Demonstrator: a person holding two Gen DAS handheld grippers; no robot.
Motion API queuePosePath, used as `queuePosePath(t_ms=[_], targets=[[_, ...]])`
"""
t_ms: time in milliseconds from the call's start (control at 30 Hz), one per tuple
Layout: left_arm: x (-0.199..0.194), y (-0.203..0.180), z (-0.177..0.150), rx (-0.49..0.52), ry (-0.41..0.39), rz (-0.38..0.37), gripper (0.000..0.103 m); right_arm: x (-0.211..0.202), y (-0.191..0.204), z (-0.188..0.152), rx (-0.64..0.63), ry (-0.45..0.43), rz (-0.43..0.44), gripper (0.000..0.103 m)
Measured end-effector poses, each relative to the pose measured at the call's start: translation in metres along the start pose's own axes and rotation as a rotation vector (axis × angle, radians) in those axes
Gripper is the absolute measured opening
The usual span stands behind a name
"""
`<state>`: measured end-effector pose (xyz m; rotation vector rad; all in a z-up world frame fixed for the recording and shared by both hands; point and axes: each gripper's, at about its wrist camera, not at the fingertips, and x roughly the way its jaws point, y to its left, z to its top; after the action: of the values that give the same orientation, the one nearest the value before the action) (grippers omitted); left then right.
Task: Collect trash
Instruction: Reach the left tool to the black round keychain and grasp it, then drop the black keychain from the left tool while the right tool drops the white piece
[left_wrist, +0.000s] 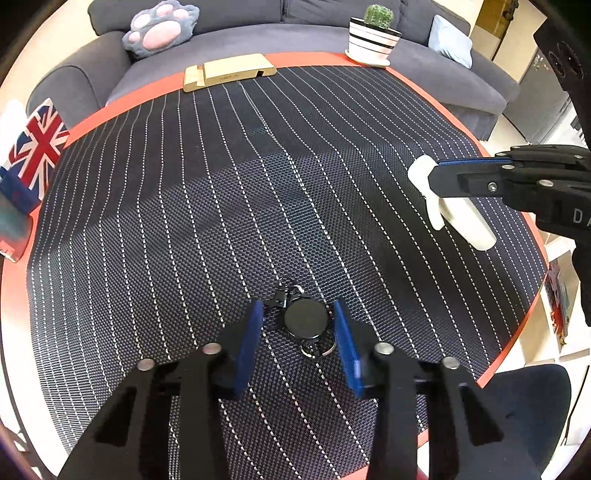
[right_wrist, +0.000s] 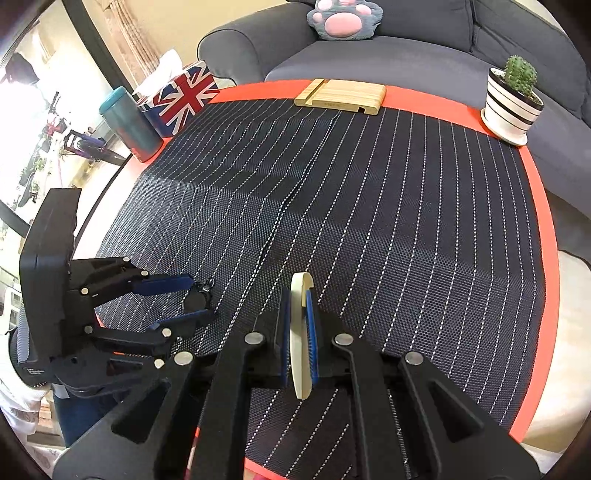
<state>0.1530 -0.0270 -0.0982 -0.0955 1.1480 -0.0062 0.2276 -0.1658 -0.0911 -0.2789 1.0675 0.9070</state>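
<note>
A black round badge reel with clip and key rings (left_wrist: 306, 318) lies on the dark striped mat near the table's front. My left gripper (left_wrist: 298, 314) is open, its blue pads on either side of the reel, low over the mat; it also shows in the right wrist view (right_wrist: 197, 299) with the reel (right_wrist: 195, 301) between its fingers. My right gripper (right_wrist: 298, 295) is shut on a flat cream-white plastic piece (right_wrist: 300, 354), held edge-on above the mat. In the left wrist view the right gripper (left_wrist: 436, 173) holds that piece (left_wrist: 458, 218) at the right.
An orange table carries the mat (left_wrist: 258, 184). At its far edge stand a wooden phone stand (left_wrist: 229, 72) and a potted cactus (left_wrist: 373, 37). A Union Jack tissue box (right_wrist: 181, 98) and a teal cup (right_wrist: 129, 123) stand at the left. A grey sofa (left_wrist: 258, 33) lies behind.
</note>
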Motion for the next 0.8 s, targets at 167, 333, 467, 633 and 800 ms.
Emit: queuePosePath(t_ms=[167,333,467,633,800], targets=[[-0.002,0.002,0.0,0.003,-0.007,-0.012,0.025,0.0,0.002,0.0,-0.002,-0.003,0.002,0.008],[-0.012,0.004,-0.001,0.013,-0.042,-0.019,0.025,-0.004,0.008,-0.002,-0.005,-0.016,-0.006,0.008],[-0.027,0.006,-0.003,0.027,-0.083,-0.021,0.025,-0.012,0.014,-0.005,-0.004,-0.034,-0.008,0.008],[-0.048,0.006,-0.01,0.049,-0.125,-0.01,0.025,-0.028,0.029,-0.017,-0.016,-0.065,-0.025,0.008],[-0.074,0.006,-0.023,0.057,-0.175,-0.014,0.025,-0.048,0.045,-0.034,-0.033,-0.106,-0.023,0.008]])
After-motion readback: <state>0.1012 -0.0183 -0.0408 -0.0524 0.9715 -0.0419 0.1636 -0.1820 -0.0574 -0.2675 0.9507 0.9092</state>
